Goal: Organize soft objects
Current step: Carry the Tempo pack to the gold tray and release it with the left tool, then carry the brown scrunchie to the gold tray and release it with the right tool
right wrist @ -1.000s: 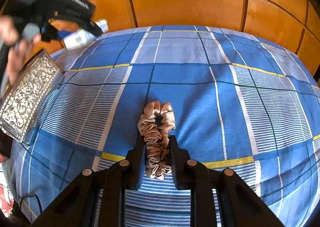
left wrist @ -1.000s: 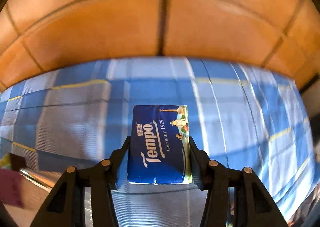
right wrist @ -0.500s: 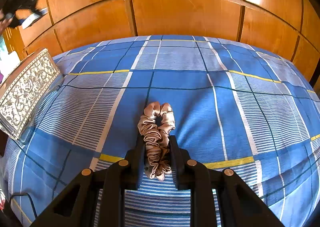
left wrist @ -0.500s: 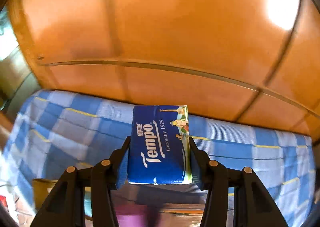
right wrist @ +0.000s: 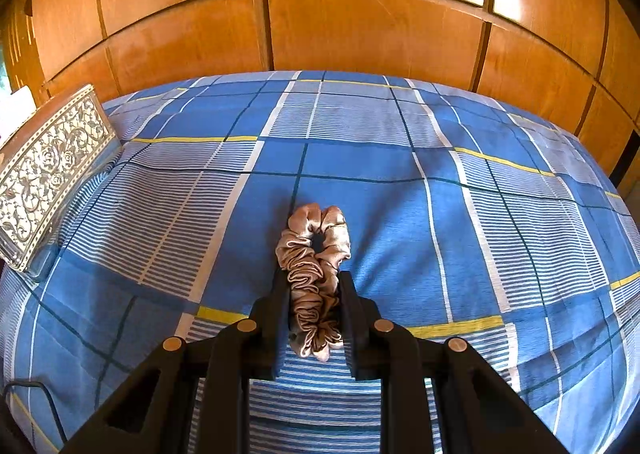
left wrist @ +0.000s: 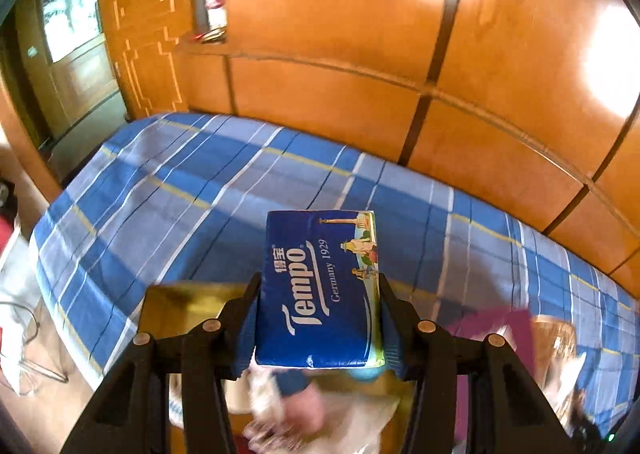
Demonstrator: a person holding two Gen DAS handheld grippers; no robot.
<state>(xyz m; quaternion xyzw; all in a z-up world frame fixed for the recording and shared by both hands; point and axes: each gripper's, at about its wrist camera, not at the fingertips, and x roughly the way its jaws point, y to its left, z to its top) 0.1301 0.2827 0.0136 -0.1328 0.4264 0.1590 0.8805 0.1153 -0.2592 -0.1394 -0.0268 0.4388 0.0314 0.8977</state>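
My left gripper (left wrist: 318, 282) is shut on a blue Tempo tissue pack (left wrist: 320, 286) and holds it in the air over an open box (left wrist: 180, 306) at the bed's near edge. Blurred soft items (left wrist: 296, 410) lie in the box below the pack. My right gripper (right wrist: 314, 278) is shut on a beige satin scrunchie (right wrist: 314, 254), which hangs squeezed between the fingers just above the blue plaid bedspread (right wrist: 400, 182).
An ornate silver box lid (right wrist: 48, 170) stands at the bed's left edge. Wooden panelled walls (right wrist: 360, 26) run behind the bed. A purple flap (left wrist: 496, 326) lies at the right of the box. A doorway (left wrist: 76, 66) opens far left.
My left gripper has swung left and tilted down with the tissue pack, bringing the box and bed edge into view. My right gripper has stayed put with the scrunchie.
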